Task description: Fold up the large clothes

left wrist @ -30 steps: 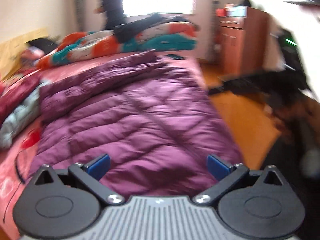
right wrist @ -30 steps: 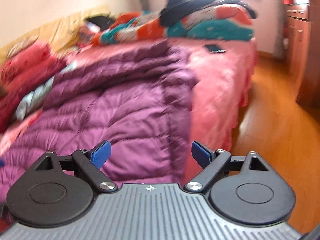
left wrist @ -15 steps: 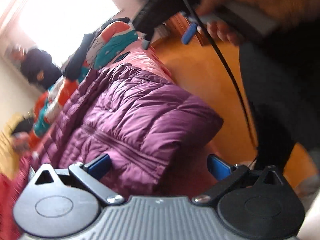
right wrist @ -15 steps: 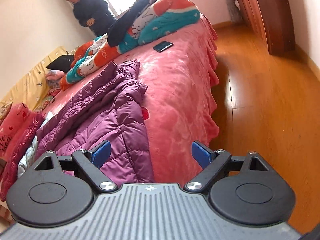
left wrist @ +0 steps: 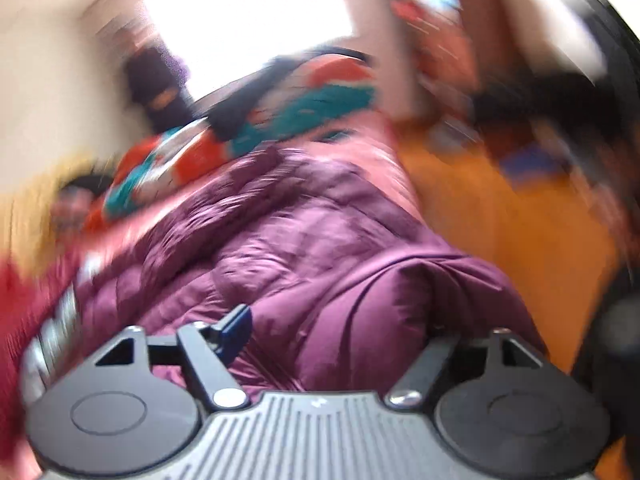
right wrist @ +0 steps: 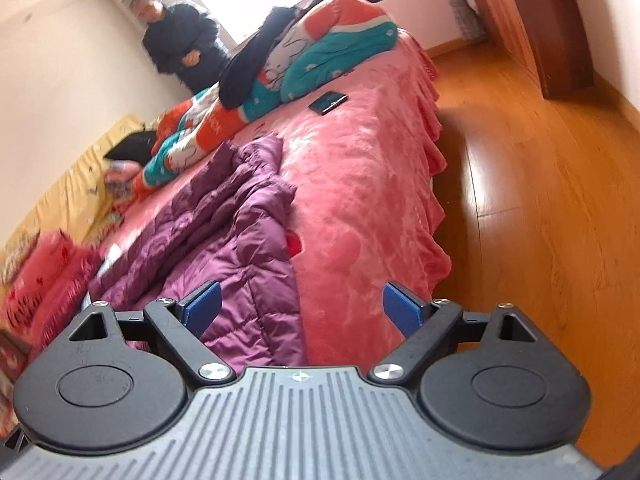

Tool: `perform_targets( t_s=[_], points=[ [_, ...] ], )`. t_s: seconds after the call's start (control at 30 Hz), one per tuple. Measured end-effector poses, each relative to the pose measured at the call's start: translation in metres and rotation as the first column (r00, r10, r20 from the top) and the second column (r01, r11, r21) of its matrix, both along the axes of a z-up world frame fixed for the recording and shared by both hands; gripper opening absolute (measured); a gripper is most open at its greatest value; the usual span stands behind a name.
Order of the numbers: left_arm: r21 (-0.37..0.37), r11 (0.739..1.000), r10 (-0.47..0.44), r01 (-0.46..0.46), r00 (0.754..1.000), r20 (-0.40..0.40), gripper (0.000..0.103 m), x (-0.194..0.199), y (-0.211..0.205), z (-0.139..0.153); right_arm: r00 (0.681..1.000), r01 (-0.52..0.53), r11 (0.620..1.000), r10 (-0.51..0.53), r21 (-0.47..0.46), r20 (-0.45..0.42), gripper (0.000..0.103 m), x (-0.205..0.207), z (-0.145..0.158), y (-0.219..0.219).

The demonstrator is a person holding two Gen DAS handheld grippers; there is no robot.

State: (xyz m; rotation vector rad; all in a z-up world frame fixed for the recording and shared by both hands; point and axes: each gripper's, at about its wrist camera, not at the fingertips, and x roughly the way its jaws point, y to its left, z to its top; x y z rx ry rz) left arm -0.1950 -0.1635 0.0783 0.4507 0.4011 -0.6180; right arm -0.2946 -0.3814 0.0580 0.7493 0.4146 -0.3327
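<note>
Here the purple down jacket (right wrist: 224, 240) lies spread along the near side of a bed covered with a pink bedspread (right wrist: 360, 184), its hem end toward the cameras. In the left wrist view, which is heavily motion-blurred, a puffed fold of the jacket (left wrist: 360, 280) bulges up between the fingers of the left gripper (left wrist: 332, 332); its jaws have just been closing, with that fold in the gap. The left blue pad (left wrist: 236, 326) sits against the fabric, but the right pad is hidden behind the bulge, so I cannot tell whether the cloth is actually pinched. The right gripper (right wrist: 302, 308) has its jaws wide apart and nothing held: its left pad (right wrist: 202, 308) hovers over the jacket's edge, its right pad (right wrist: 402, 308) over the bedspread near the bed's frilled side. Farther up the bed lies a rolled orange, teal and white cartoon-print quilt (right wrist: 304, 60) with a dark garment (right wrist: 256, 60) draped on it, and a black phone (right wrist: 328, 102) just beside it. A person in dark clothes (right wrist: 180, 44) stands by the window, and the wooden floor (right wrist: 540, 200) runs along the right
</note>
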Motion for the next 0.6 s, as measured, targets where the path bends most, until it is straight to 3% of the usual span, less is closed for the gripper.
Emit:
perform_targets(
  t_s=[0.07,0.13,0.23,0.37,0.47,0.6],
  points=[
    [-0.133,0.985,0.101,-0.11,0.992,-0.07,0.067,0.022,0.015,0.016,1.0,0.022,0.999,-0.022,0.033,0.013,0.103,-0.004,-0.002,-0.005],
    [-0.209,0.958,0.173,-0.195,0.978,-0.119,0.067,0.043,0.027,0.025,0.999,0.03,0.998,-0.031,0.061,0.02,0.103,-0.005,-0.005,-0.009],
    [-0.259,0.924,0.249,-0.283,0.956,-0.156,0.067,0.066,0.039,0.03,1.0,-0.003,0.998,0.001,0.063,0.027,0.103,-0.003,-0.004,-0.007],
    [-0.287,0.892,0.299,-0.349,0.932,-0.203,0.067,0.093,0.047,0.032,0.987,-0.157,0.988,0.157,-0.006,0.028,0.103,0.009,0.003,0.014],
    [-0.297,0.879,0.319,-0.373,0.923,-0.214,0.067,0.109,0.051,0.031,0.951,-0.306,0.948,0.309,-0.086,0.023,0.103,0.016,0.01,0.041],
    [-0.311,0.864,0.333,-0.395,0.913,-0.234,0.068,0.118,0.058,0.03,0.884,-0.459,0.857,0.467,-0.234,-0.026,0.103,0.022,0.022,0.089]
  ],
)
